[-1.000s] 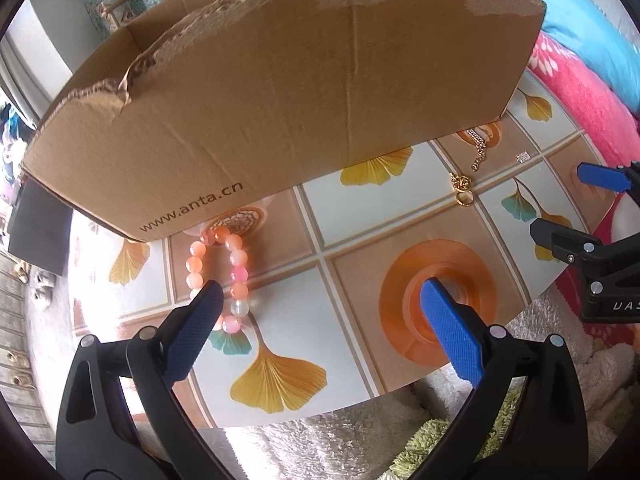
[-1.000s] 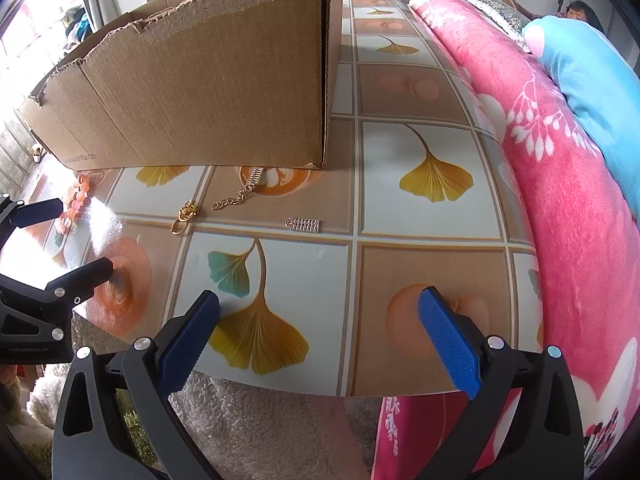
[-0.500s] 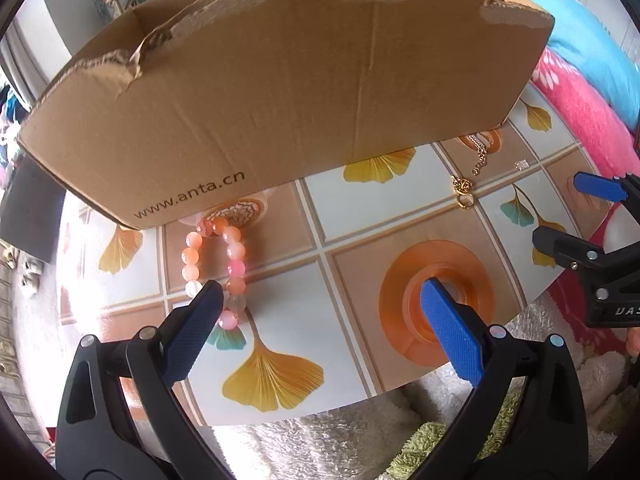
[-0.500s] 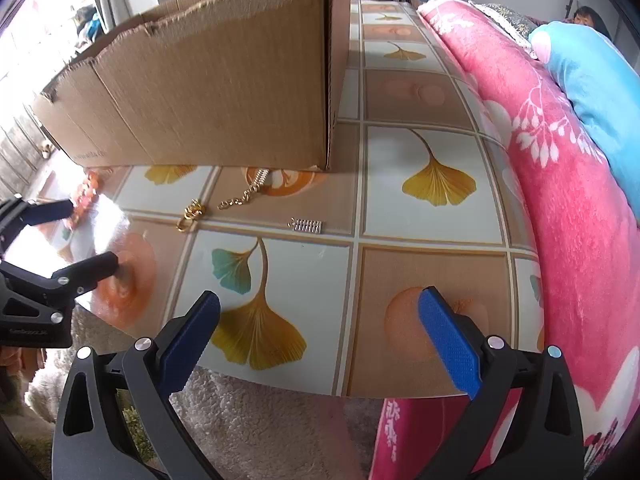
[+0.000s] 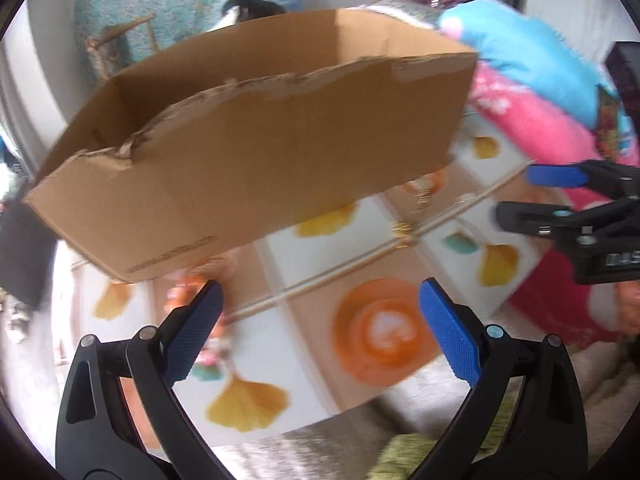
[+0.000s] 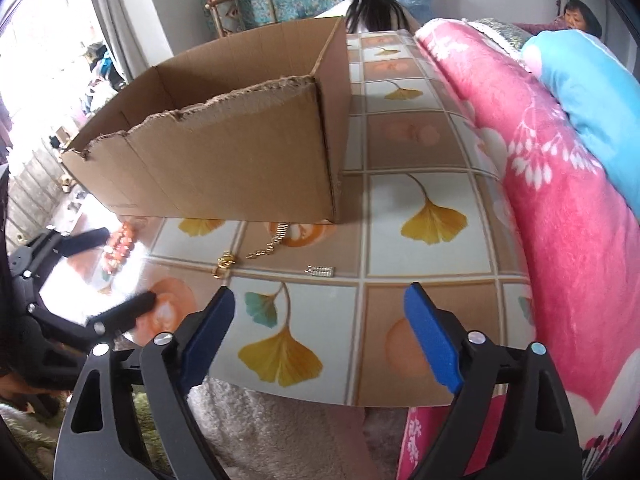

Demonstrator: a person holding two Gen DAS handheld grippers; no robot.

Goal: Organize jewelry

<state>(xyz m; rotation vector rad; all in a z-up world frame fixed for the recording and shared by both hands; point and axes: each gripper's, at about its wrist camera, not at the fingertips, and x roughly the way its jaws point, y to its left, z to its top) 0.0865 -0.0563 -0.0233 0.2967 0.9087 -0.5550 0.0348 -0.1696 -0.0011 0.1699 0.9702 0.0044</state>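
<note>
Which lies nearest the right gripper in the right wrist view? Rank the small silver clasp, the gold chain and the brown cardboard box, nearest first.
1. Small silver clasp, on the table ahead of the right gripper.
2. Gold chain, just beyond, to the left.
3. Brown cardboard box, farthest, behind both.

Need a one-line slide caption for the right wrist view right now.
Open right gripper, jaws just narrowing and empty, hovers before a gold chain bracelet and small silver clasp beside the torn cardboard box.
</note>
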